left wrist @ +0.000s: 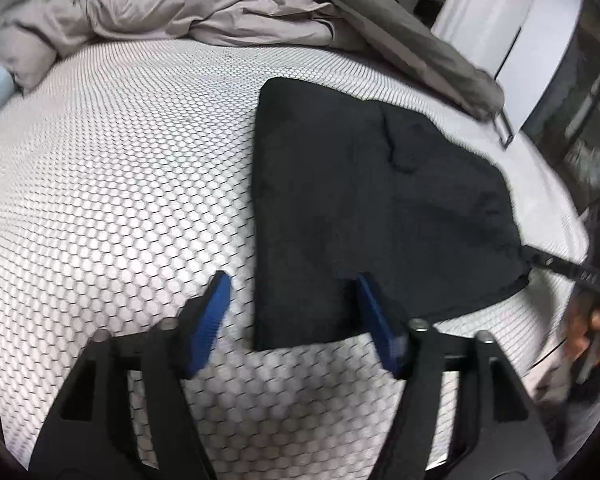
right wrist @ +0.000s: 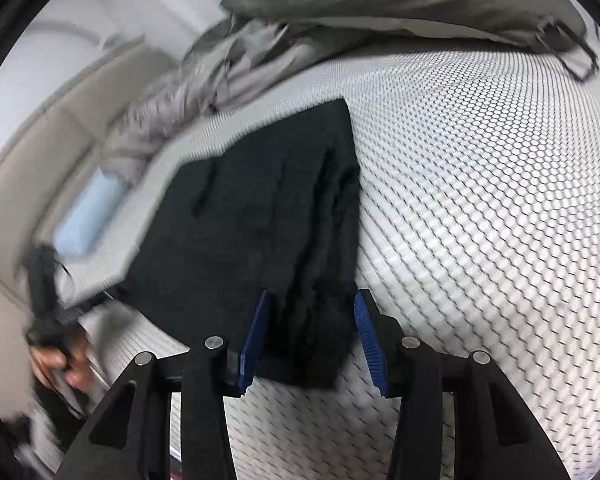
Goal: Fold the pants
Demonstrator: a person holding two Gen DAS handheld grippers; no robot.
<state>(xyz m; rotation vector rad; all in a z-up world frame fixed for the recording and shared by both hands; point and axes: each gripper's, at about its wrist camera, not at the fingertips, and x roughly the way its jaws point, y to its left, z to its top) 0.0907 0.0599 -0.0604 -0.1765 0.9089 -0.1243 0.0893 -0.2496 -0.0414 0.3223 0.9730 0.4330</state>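
Black pants lie folded into a compact slab on the white hexagon-patterned mattress. My left gripper is open and empty, hovering over the near left corner of the pants, one blue pad over the mattress and the other over the cloth. In the right wrist view the pants show stacked layers along their right edge. My right gripper is open around the near end of that layered edge, holding nothing. The other gripper and hand show blurred at the left.
A rumpled grey duvet is heaped at the far side of the mattress. A dark grey pillow lies at the far right. A light blue pillow sits by the headboard. The mattress edge runs close behind the pants.
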